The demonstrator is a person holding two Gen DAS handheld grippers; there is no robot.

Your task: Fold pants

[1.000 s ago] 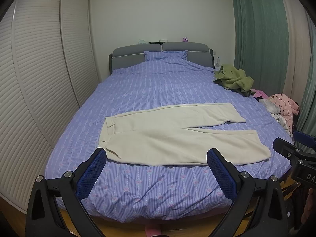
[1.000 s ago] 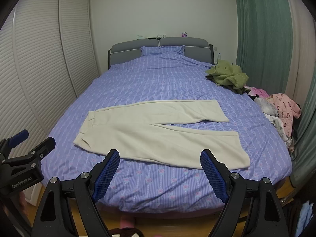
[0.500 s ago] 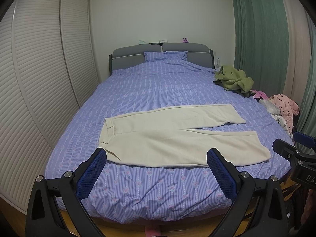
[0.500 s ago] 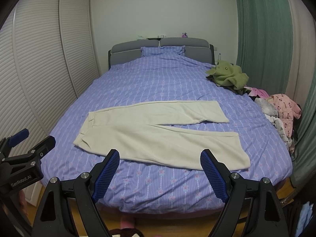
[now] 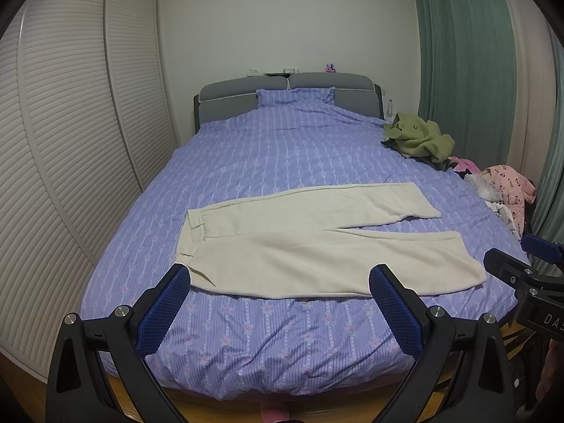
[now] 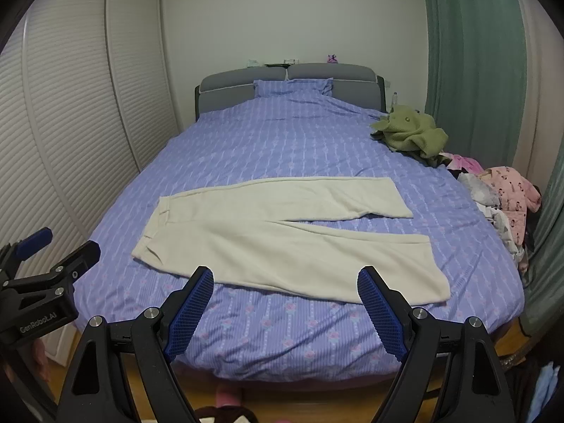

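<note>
Cream pants [image 5: 317,239] lie flat across the near part of the bed [image 5: 282,335], waistband to the left and both legs spread to the right; they also show in the right wrist view [image 6: 282,236]. My left gripper [image 5: 280,282] is open and empty, held above the bed's foot edge, short of the pants' near hem. My right gripper [image 6: 285,283] is open and empty at the same distance, further right. Each gripper shows at the edge of the other's view.
A green garment [image 5: 419,139] lies at the bed's far right. A pile of pink and white clothes [image 5: 504,190] sits at the right edge. Louvred wardrobe doors [image 5: 70,158] stand left, green curtains [image 5: 465,53] right, a pillow [image 5: 294,97] at the headboard.
Both views have shifted very slightly; the pants lie as before and both grippers stay open.
</note>
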